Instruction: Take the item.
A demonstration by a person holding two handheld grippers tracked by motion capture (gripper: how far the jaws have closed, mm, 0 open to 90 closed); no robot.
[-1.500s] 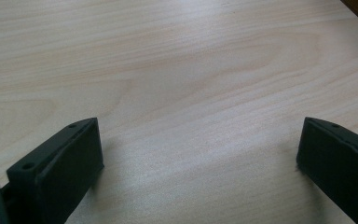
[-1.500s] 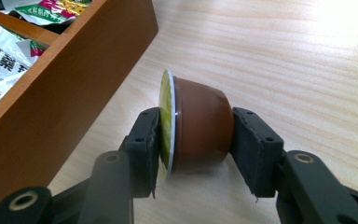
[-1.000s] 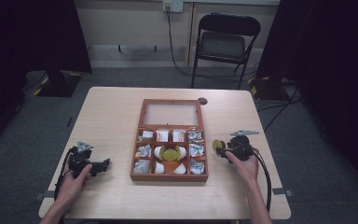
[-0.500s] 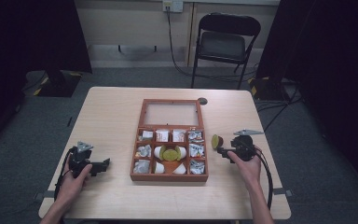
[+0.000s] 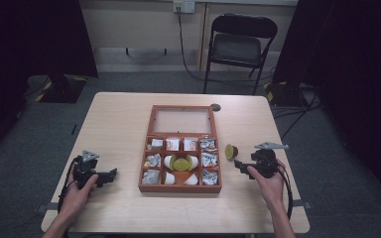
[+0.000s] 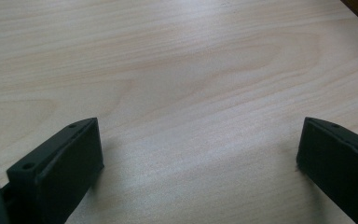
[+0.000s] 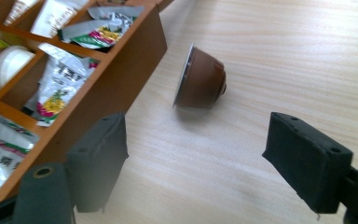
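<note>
A wooden compartment box (image 5: 180,187) sits mid-table with its glass lid (image 5: 181,120) open at the back. It holds foil sachets (image 5: 208,159) and white capsules with a yellow-green one (image 5: 181,162). A brown coffee capsule (image 5: 231,151) (image 7: 201,78) lies on its side on the table just right of the box (image 7: 121,84). My right gripper (image 5: 239,166) (image 7: 205,163) rests open a little short of the capsule, nothing between its jaws. My left gripper (image 5: 110,174) (image 6: 198,158) lies open on bare wood at the table's left.
A folding chair (image 5: 238,44) stands beyond the table's far edge. A small dark disc (image 5: 215,107) sits by the box's back right corner. Cables trail from both grippers toward the front edge. Bare tabletop (image 5: 119,124) surrounds the box.
The right gripper has let go of the brown capsule and drawn back toward the front right; the capsule now lies on the table. The left gripper has not moved.
</note>
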